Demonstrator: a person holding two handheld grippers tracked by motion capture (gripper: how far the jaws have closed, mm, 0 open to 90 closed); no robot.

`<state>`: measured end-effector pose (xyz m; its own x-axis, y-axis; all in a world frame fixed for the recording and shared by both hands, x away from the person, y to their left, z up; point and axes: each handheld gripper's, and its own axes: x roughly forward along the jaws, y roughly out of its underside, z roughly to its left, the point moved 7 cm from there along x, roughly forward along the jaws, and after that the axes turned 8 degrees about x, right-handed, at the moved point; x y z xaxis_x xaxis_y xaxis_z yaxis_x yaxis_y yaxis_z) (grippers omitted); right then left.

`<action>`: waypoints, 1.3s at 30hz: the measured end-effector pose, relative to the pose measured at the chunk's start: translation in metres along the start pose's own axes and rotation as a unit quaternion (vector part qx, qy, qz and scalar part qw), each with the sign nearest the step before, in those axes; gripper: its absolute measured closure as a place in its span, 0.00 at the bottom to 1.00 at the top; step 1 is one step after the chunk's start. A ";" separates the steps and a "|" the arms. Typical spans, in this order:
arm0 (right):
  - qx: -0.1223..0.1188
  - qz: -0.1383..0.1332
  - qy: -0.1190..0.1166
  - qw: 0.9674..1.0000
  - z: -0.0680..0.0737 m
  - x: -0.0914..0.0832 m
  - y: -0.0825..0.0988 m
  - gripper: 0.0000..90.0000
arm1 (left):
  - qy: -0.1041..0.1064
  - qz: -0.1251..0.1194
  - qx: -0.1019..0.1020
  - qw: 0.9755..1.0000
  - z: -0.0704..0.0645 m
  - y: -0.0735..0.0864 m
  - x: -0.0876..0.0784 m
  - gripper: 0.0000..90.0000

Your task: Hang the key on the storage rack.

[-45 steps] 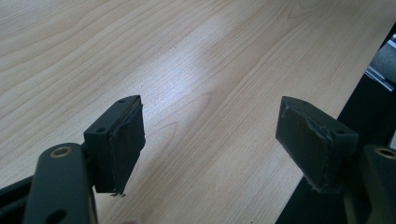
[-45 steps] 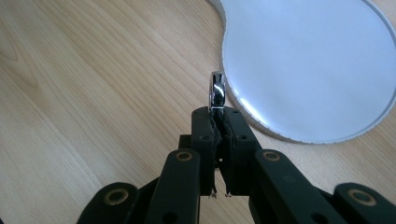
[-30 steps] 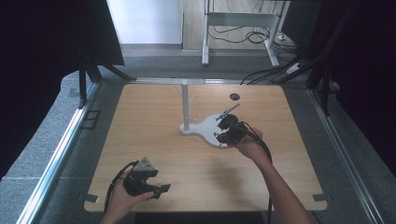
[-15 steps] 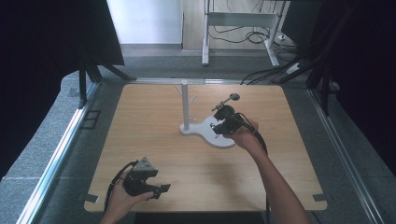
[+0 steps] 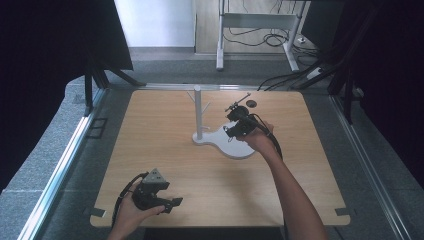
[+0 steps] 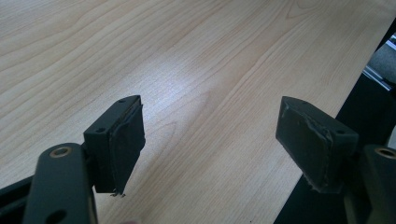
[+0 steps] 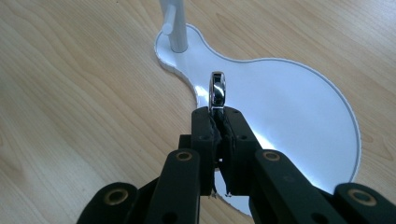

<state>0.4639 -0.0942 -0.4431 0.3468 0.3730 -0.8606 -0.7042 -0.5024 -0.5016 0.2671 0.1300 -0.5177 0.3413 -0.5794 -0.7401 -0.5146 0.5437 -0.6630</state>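
At the near left of the wooden surface (image 5: 165,150), the left tongs (image 5: 172,204) are lying low in the person's left hand (image 5: 131,212), spread wide with nothing between the pads (image 6: 125,140), only bare wood grain beneath them. Toward the middle, a white stand (image 5: 227,142) is resting on the surface, its upright post (image 5: 198,112) rising from the narrow end of the flat, pear-shaped base. Just right of the post, the right tongs (image 5: 231,120) are hovering over that base, pressed together and pinching a thin shiny metal piece (image 7: 217,91) edge-on, which is sticking out past the tips. A small dark disc (image 5: 251,104) is lying beyond, near the far edge.
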 end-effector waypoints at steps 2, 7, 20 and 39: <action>0.002 0.000 0.001 1.000 -0.002 0.002 -0.002 0.93 | 0.000 0.000 0.000 1.000 0.001 0.000 0.000 0.27; 0.006 -0.001 0.005 1.000 -0.005 0.005 -0.009 0.93 | 0.000 0.000 0.000 1.000 0.001 0.000 0.000 0.27; 0.018 -0.011 0.004 1.000 -0.006 0.009 -0.029 0.93 | 0.000 -0.002 0.002 1.000 0.000 0.000 -0.002 0.27; 0.014 -0.010 0.017 1.000 -0.010 0.017 -0.047 0.93 | 0.001 -0.004 0.000 1.000 0.000 0.000 -0.003 0.27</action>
<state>0.5088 -0.0724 -0.4351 0.3811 0.3567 -0.8530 -0.7136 -0.4731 -0.5167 0.2667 0.1315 -0.5156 0.3440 -0.5844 -0.7349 -0.5116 0.5396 -0.6686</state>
